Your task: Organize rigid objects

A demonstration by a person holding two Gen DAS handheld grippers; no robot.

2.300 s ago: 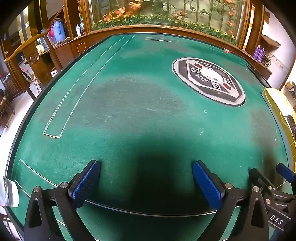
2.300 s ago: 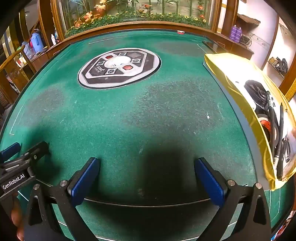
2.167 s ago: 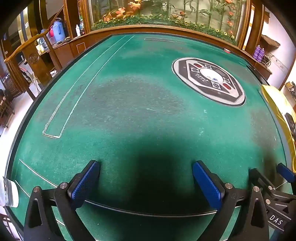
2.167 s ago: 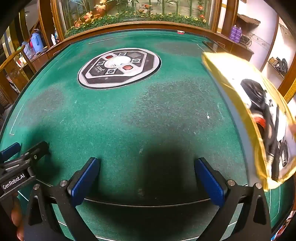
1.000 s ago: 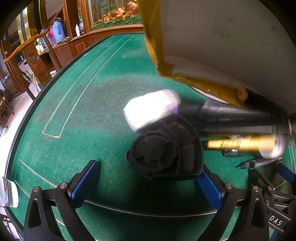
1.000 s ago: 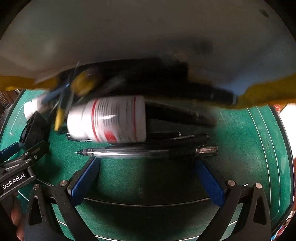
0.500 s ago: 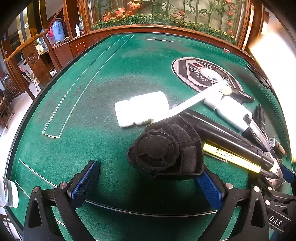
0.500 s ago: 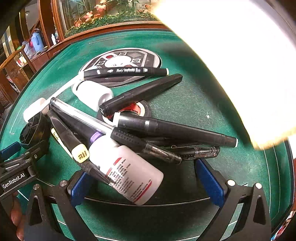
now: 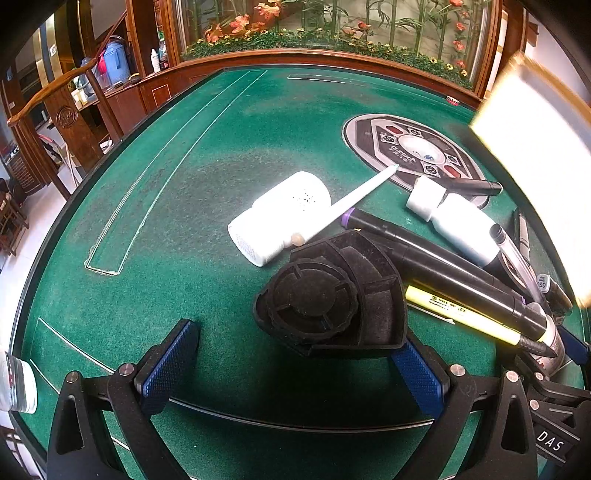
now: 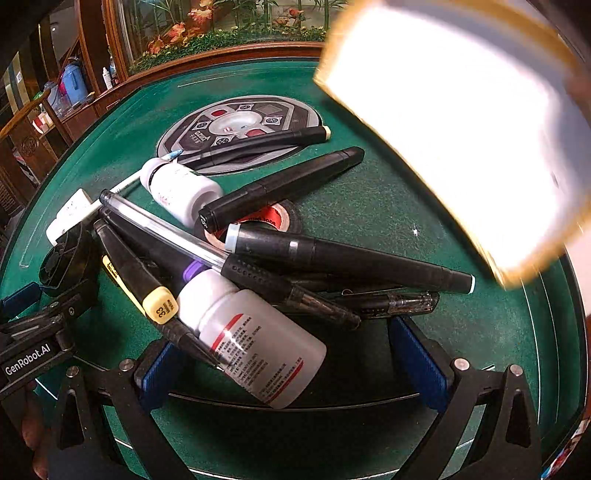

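Your left gripper (image 9: 291, 354) and right gripper (image 10: 284, 365) both released, empty. Black pens, white plastic bottles (image 10: 255, 339), black ribbed plastic holder (image 9: 332, 295) lie heaped on green felt desk (image 9: 184, 206), probably dumped for sorting.

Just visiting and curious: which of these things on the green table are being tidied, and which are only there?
To tidy:
- white bottle with red label
- small white bottle
- black markers
- yellow pen
- roll of tape
- black plastic part

Just there:
- round control panel
- planter with flowers
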